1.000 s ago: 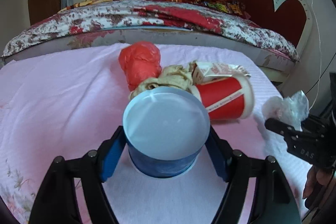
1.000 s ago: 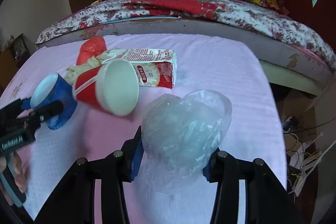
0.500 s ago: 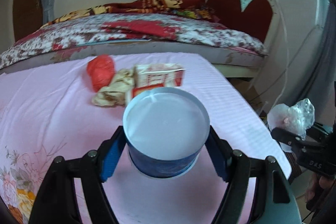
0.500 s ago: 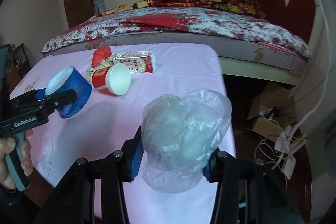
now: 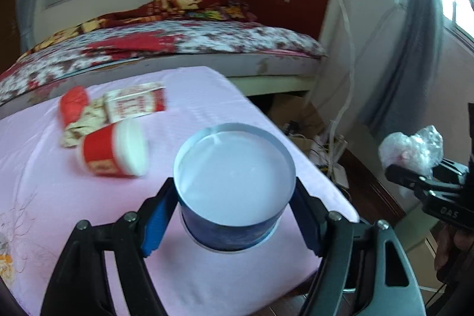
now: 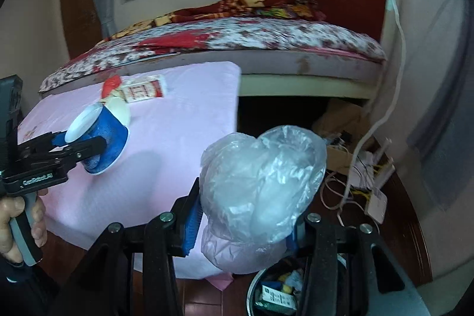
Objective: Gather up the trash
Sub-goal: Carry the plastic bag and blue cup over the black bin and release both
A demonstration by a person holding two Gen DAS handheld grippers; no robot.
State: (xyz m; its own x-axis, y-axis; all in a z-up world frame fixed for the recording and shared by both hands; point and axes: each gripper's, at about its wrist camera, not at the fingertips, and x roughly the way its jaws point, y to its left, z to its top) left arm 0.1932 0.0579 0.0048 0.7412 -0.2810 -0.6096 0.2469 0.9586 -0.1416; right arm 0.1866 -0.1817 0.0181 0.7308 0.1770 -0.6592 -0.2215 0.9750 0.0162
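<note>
Left wrist view: the left hand-held gripper point(image 5: 234, 212) is clamped on a blue paper cup point(image 5: 234, 197). The cup is upside down, with its white bottom facing the camera, and a blue pad presses on each side of it. The cup hangs over the near corner of the desk with its pink cloth point(image 5: 192, 108). More trash lies on the cloth, well behind the cup and to the left: a red cup point(image 5: 112, 150) on its side, a red and white carton point(image 5: 134, 104), a crumpled paper and a red bag point(image 5: 72, 104). Far to the right, off the desk, the right hand-held gripper point(image 5: 414, 168) carries a clear plastic bag point(image 5: 411, 147).

Right wrist view: the right hand-held gripper point(image 6: 243, 218) squeezes the crumpled clear plastic bag point(image 6: 260, 191) between its pads. Right under it, at the bottom edge, is the round rim of a trash bin point(image 6: 254, 286) on the floor, with some trash already inside. So the bag is almost above the bin and I think it only needs to be let go. The left hand-held gripper point(image 6: 86, 147), held by a hand point(image 6: 20, 224), is off to the left over the desk, so the blue cup point(image 6: 97, 138) is farther from the bin than the bag is.
</note>
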